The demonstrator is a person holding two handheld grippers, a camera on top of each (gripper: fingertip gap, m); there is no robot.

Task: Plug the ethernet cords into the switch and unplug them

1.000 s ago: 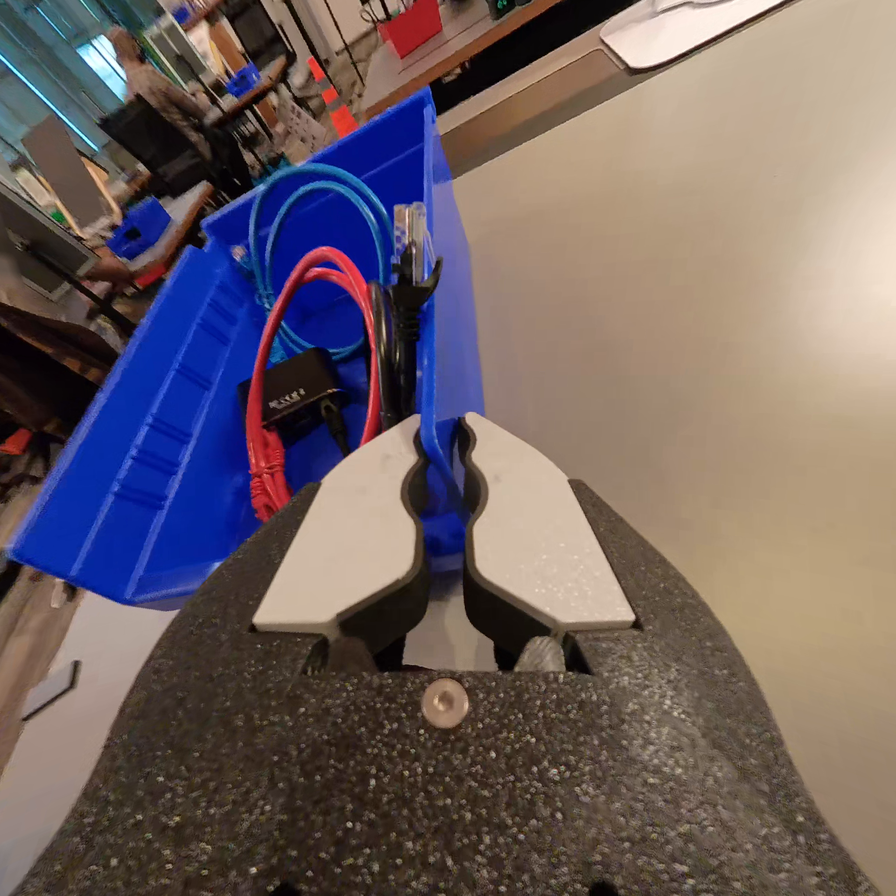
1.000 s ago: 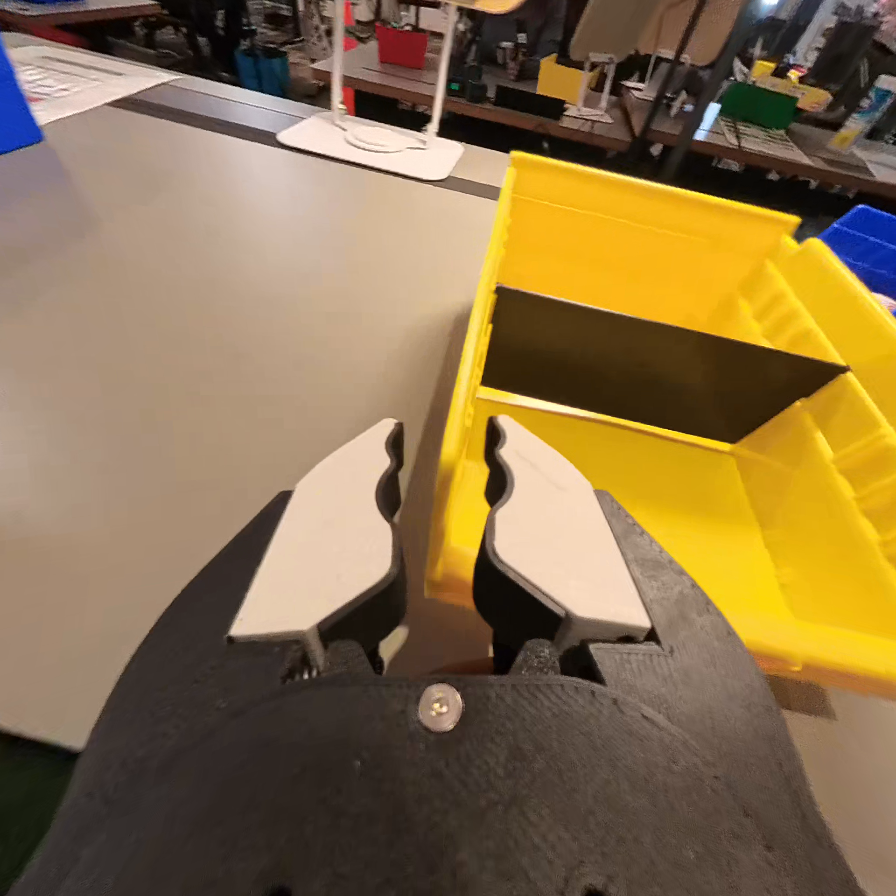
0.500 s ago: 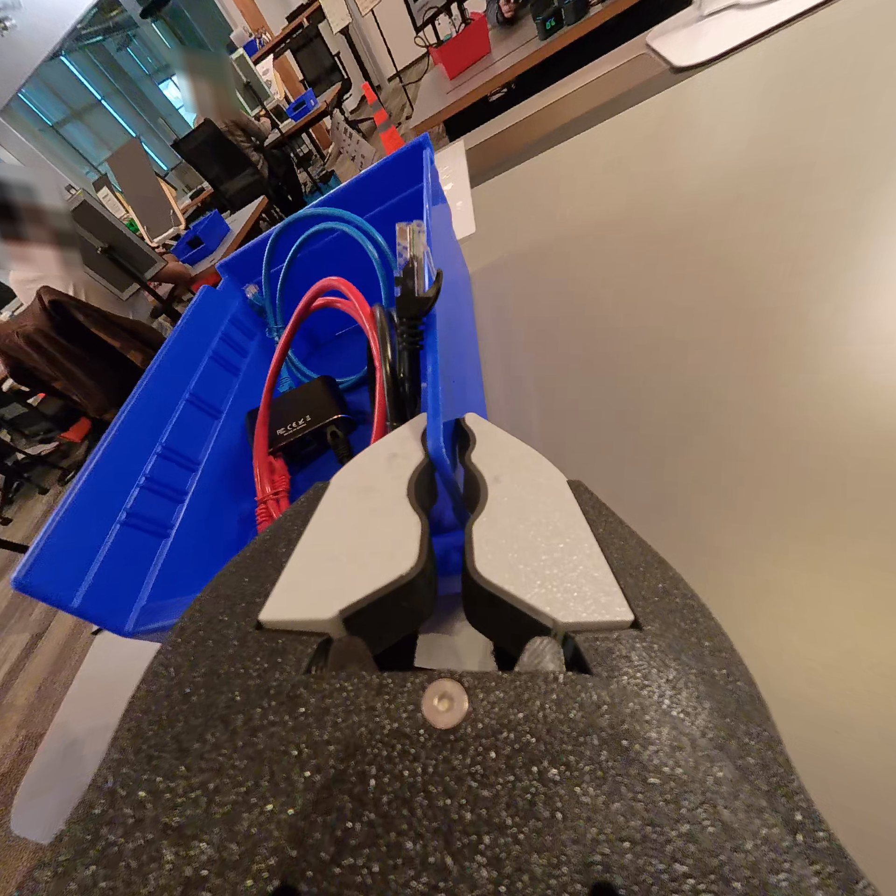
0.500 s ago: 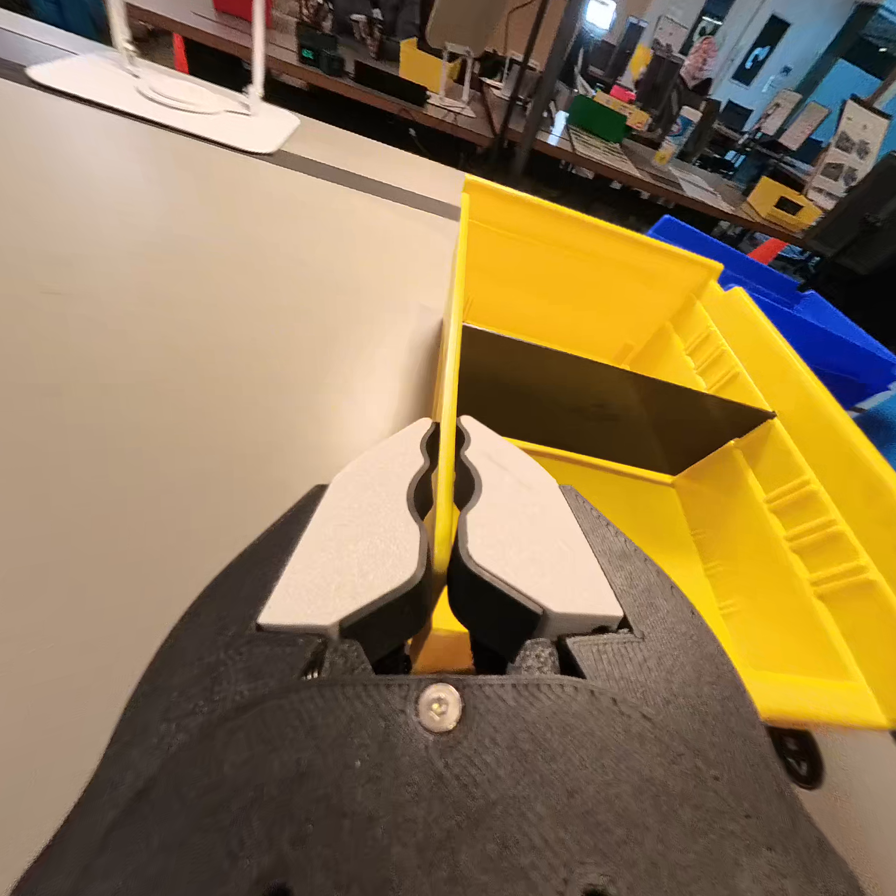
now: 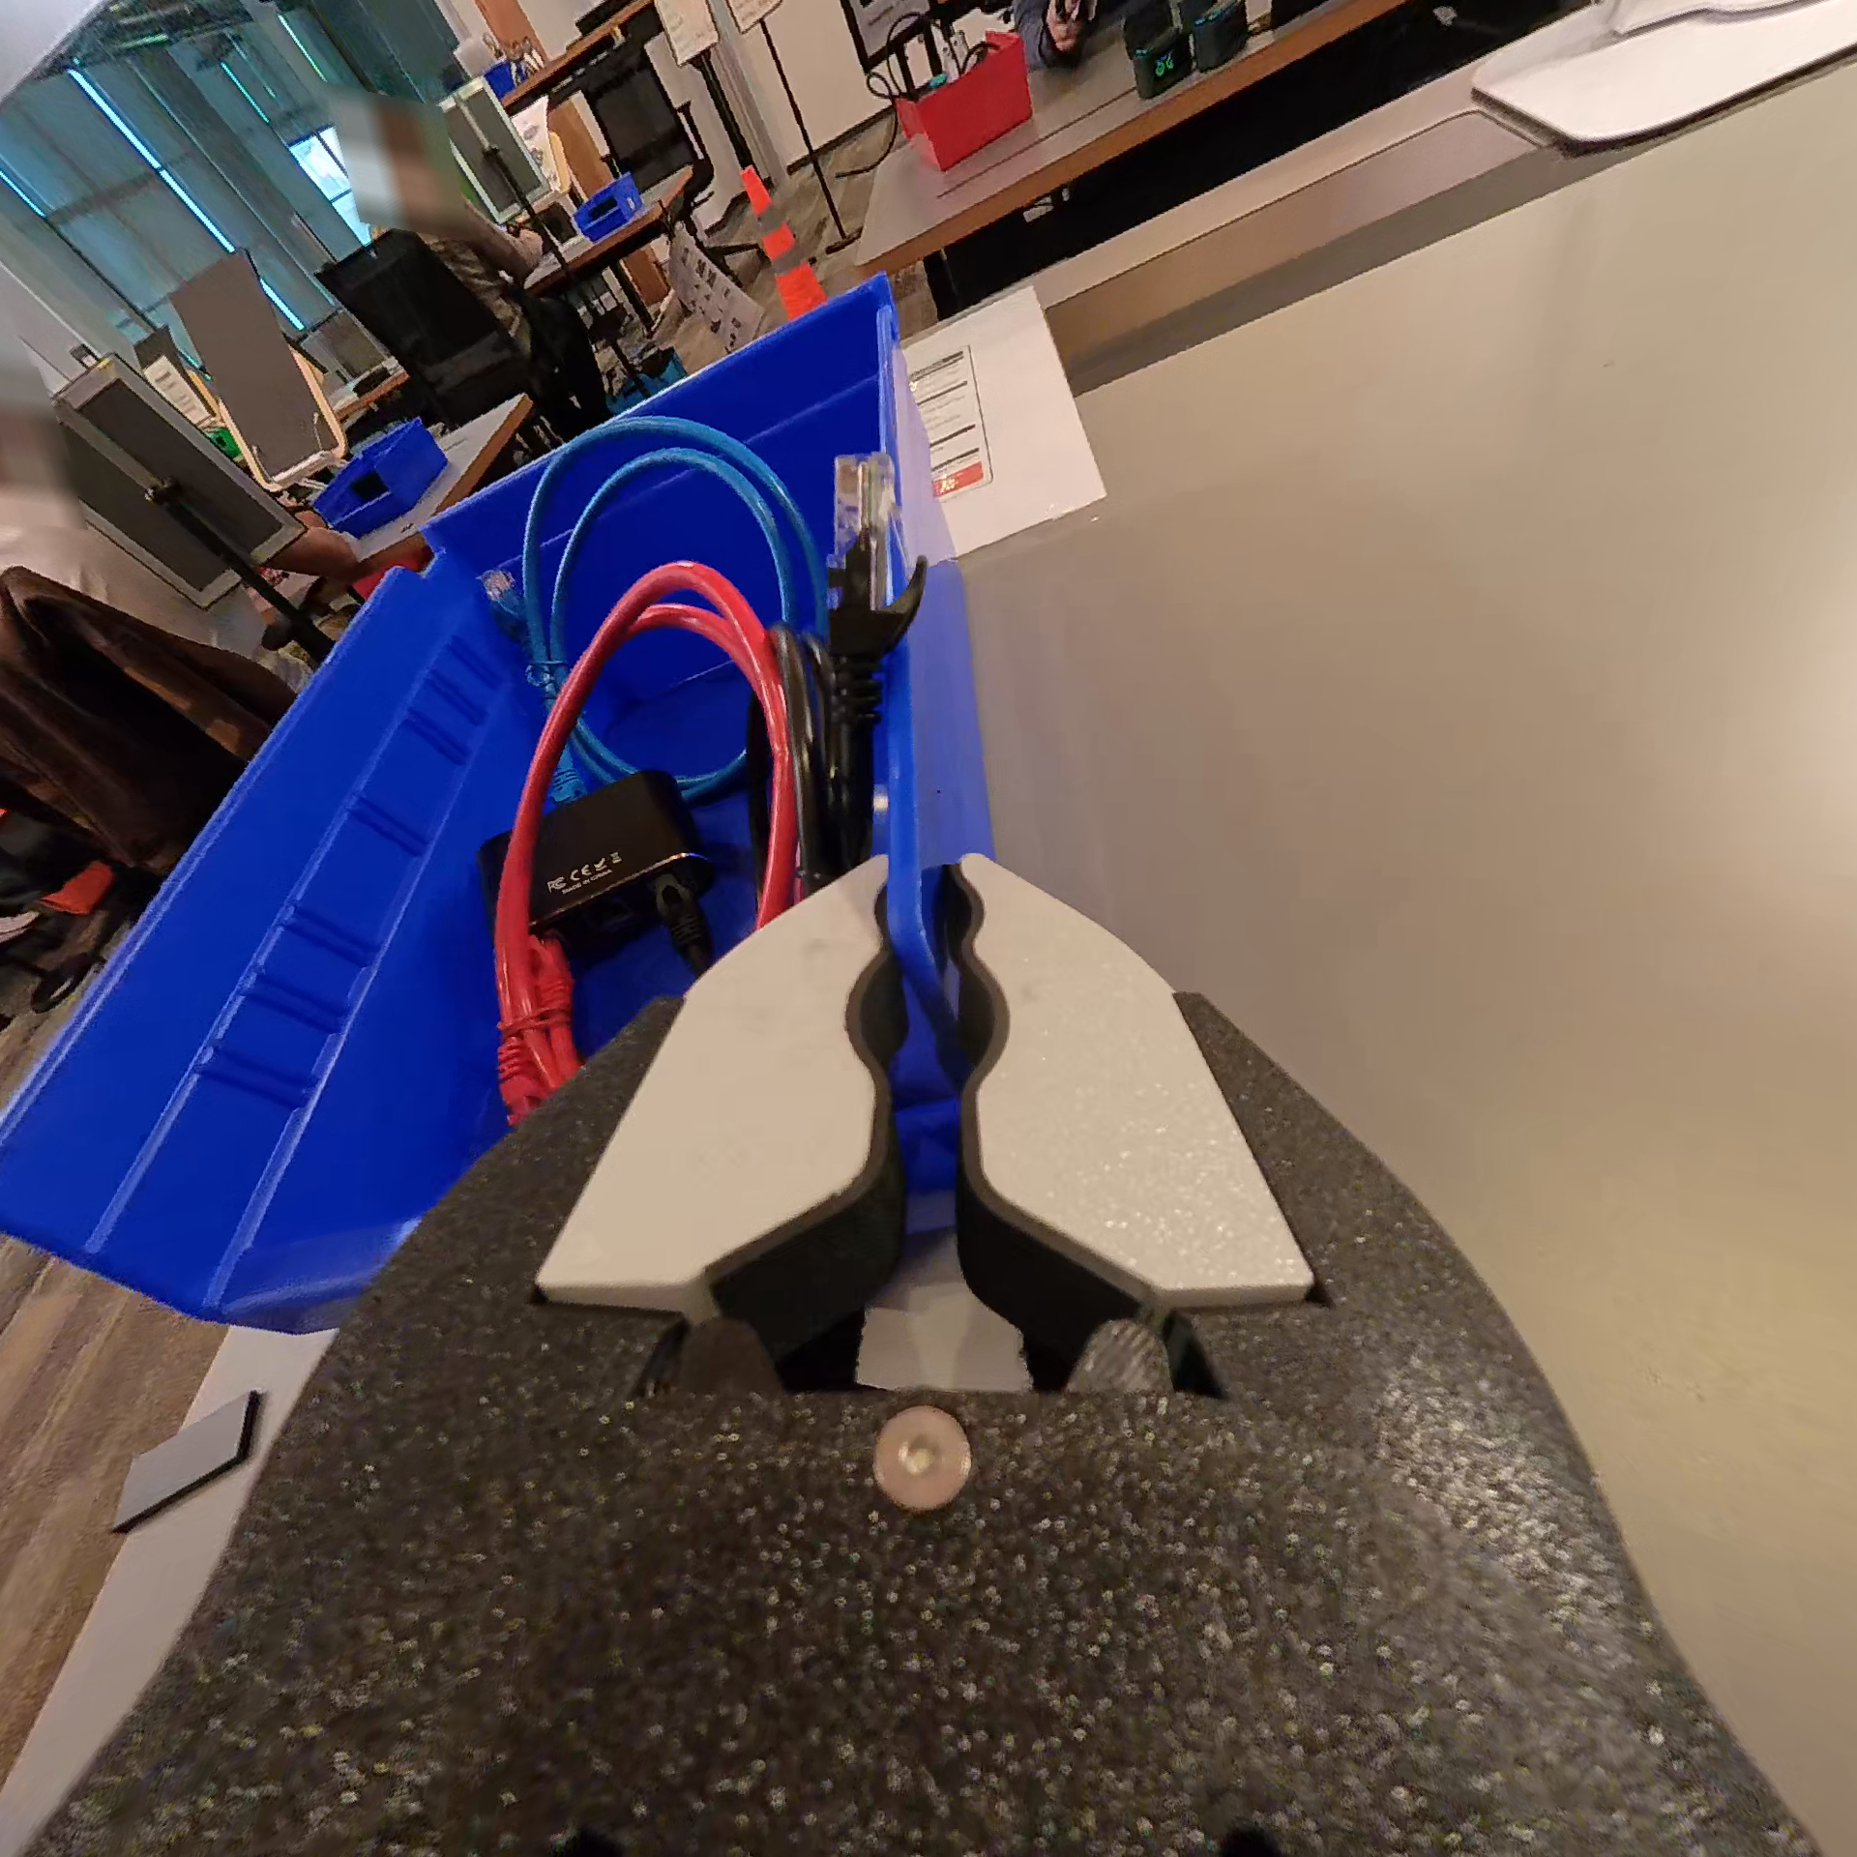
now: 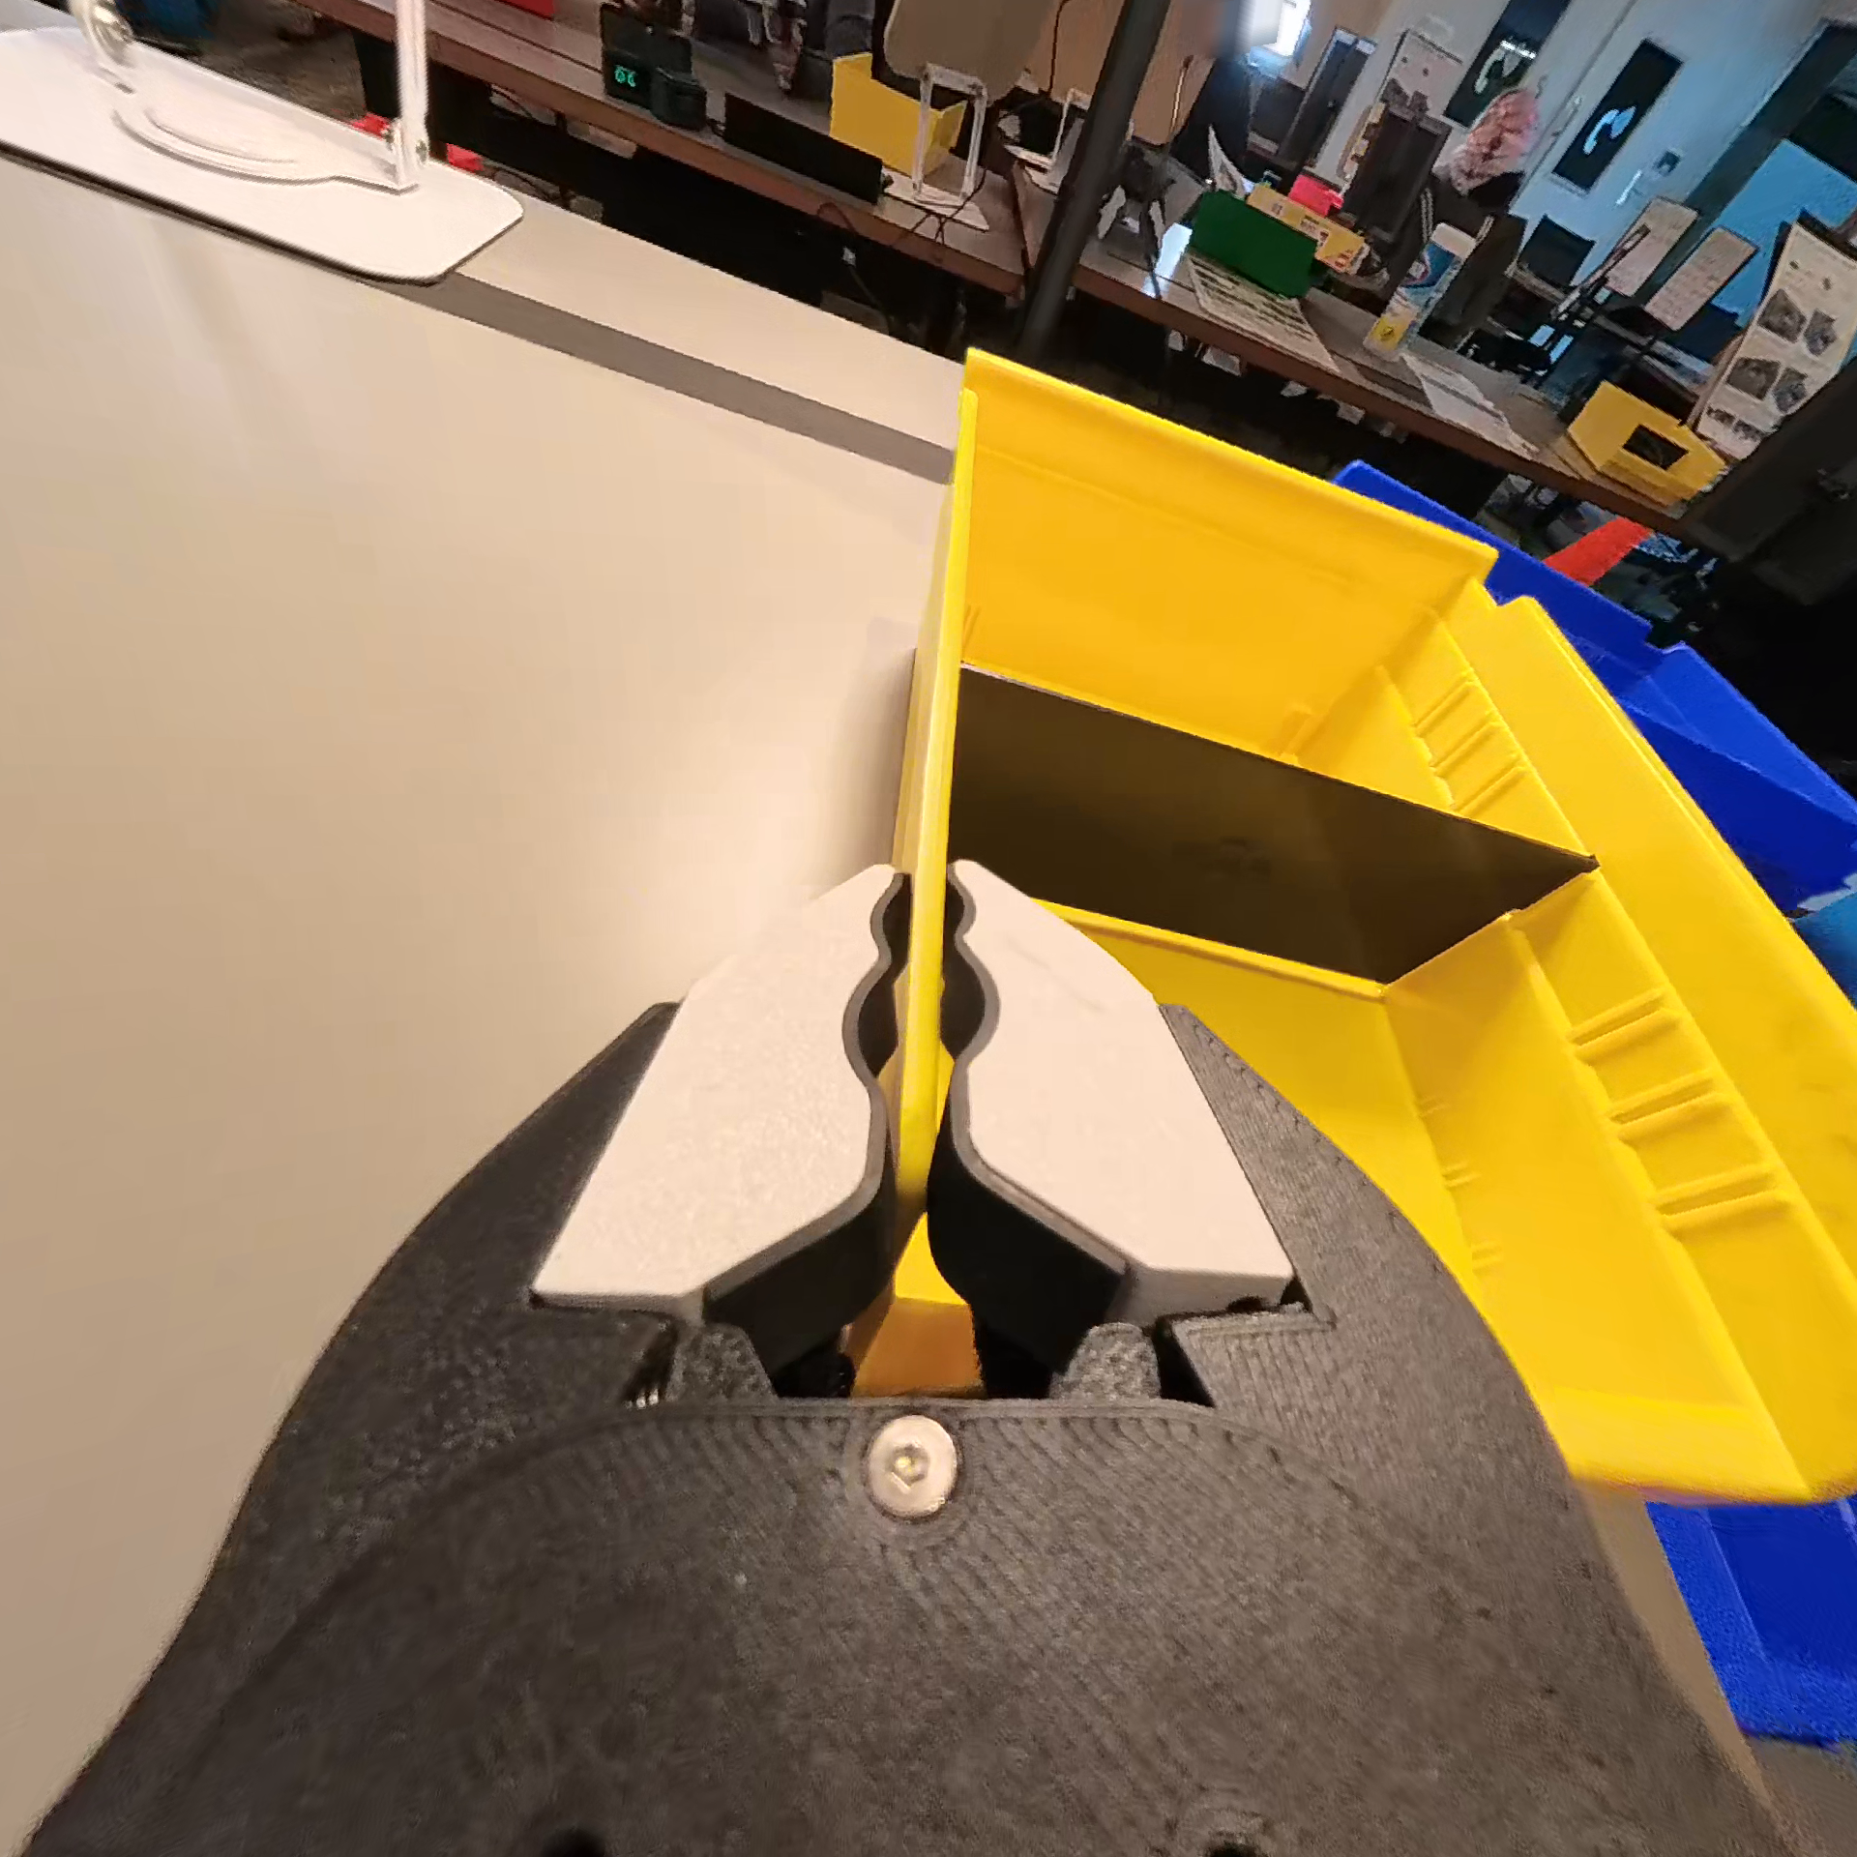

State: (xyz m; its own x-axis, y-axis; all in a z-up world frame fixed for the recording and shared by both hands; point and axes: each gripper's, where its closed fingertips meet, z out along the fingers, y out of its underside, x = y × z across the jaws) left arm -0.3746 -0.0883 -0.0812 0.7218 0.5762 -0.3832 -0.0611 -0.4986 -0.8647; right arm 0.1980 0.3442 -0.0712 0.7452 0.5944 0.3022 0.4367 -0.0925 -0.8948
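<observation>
My left gripper (image 5: 919,884) is shut on the right wall of a blue bin (image 5: 301,965), which is tilted up off the table. Inside lie a small black switch (image 5: 603,854), a blue ethernet cord (image 5: 653,472), a red ethernet cord (image 5: 693,593) and a black cord whose clear plug (image 5: 866,512) stands up against the gripped wall. My right gripper (image 6: 924,884) is shut on the left wall of a yellow bin (image 6: 1256,603). That bin holds only a black divider (image 6: 1206,834).
A grey table (image 5: 1457,703) spreads between the two bins. A white sheet of paper (image 5: 995,422) lies behind the blue bin. A white lamp base (image 6: 261,191) stands at the table's far edge. More blue bins (image 6: 1759,1608) sit right of the yellow one. Workbenches and people fill the background. Spacing between my two grippers at the tips: around 70 centimetres.
My right gripper closed from open onto the yellow bin's left wall and the bin has shifted. My left gripper kept its grip and the blue bin's view tilted slightly.
</observation>
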